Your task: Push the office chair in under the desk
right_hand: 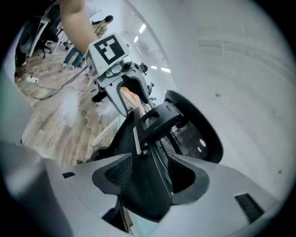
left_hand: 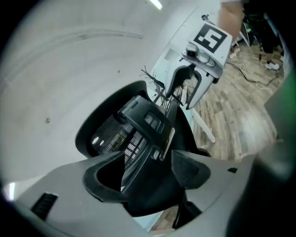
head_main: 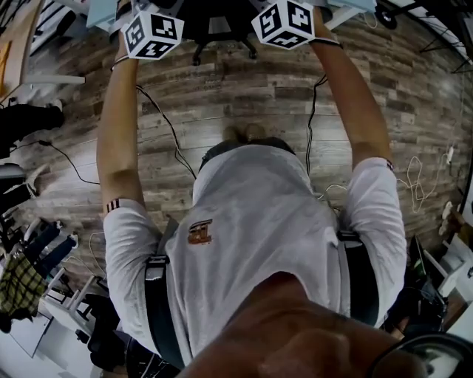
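The black office chair point(left_hand: 118, 136) has a mesh back, and its upper back frame runs between the jaws in both gripper views. My left gripper point(left_hand: 148, 173) is shut on that frame, one jaw on each side. My right gripper point(right_hand: 152, 171) clamps the same chair point(right_hand: 185, 136) from the other side. In the head view both arms reach forward; only the two marker cubes point(head_main: 151, 33) show, with the chair's base legs point(head_main: 222, 40) between them. A pale desk edge point(head_main: 103, 15) lies at the top. The jaws themselves are cut off there.
Black cables point(head_main: 170, 133) trail over the wood floor point(head_main: 244, 96) on both sides of my feet. Dark chairs and clutter point(head_main: 29, 244) crowd the left, and boxes and white cords point(head_main: 417, 184) sit at the right. A white desk leg point(left_hand: 203, 125) slants beside the chair.
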The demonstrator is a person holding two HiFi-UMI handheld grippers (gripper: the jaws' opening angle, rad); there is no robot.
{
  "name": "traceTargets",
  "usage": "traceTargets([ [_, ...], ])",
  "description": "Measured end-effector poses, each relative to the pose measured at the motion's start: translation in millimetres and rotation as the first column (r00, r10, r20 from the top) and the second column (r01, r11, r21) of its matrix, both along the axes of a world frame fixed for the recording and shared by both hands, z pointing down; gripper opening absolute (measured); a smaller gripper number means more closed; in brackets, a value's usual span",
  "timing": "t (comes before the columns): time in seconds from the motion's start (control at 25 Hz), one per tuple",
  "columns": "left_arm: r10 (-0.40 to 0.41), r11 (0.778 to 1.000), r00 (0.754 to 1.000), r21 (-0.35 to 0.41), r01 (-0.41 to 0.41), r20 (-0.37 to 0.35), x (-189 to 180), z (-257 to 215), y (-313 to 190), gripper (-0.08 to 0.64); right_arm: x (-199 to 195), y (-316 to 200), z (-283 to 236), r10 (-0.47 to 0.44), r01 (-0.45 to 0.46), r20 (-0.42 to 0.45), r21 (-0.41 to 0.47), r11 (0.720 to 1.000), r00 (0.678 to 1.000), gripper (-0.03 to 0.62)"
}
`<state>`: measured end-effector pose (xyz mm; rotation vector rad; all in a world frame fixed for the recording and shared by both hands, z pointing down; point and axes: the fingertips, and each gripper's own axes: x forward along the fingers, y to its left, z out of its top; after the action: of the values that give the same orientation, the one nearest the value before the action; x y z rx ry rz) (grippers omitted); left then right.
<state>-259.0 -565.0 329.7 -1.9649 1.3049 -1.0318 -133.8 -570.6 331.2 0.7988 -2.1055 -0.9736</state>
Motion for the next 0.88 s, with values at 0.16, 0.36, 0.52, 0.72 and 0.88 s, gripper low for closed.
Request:
traceTargets([
  [0.16,0.046,0.999,0.97,0.011,-0.044,-0.24,26.0,-26.2,37.2,0.337,-3.8,42.2,-28.8,-0.051,0.068,0.203,-0.077,0.995,0.978,0.254],
  [0.36,0.096,0.995,0.862,0.054,-0.08,-0.497,48.1,-59.3,80.6,0.262,-6.1,87.4,-62.7,-0.068,0.147,0.435,-0.149,0.978,0.898,0.171],
  [0.52,0.128,0.992,0.764,0.088,-0.093,-0.633,64.3,-81.1,113.1,0.206,-2.5,119.5,-82.2,-0.068,0.212,0.575,-0.187,0.959,0.815,0.124],
  [0.72,0.14,0.99,0.673,0.121,-0.074,-0.727,75.7,-92.4,140.2,0.111,6.4,148.5,-93.8,-0.062,0.29,0.699,-0.213,0.933,0.713,0.066],
  [0.88,0.142,0.989,0.623,0.135,-0.058,-0.77,82.2,-95.1,155.7,0.055,11.4,164.7,-96.6,-0.052,0.37,0.774,-0.242,0.897,0.631,0.049],
])
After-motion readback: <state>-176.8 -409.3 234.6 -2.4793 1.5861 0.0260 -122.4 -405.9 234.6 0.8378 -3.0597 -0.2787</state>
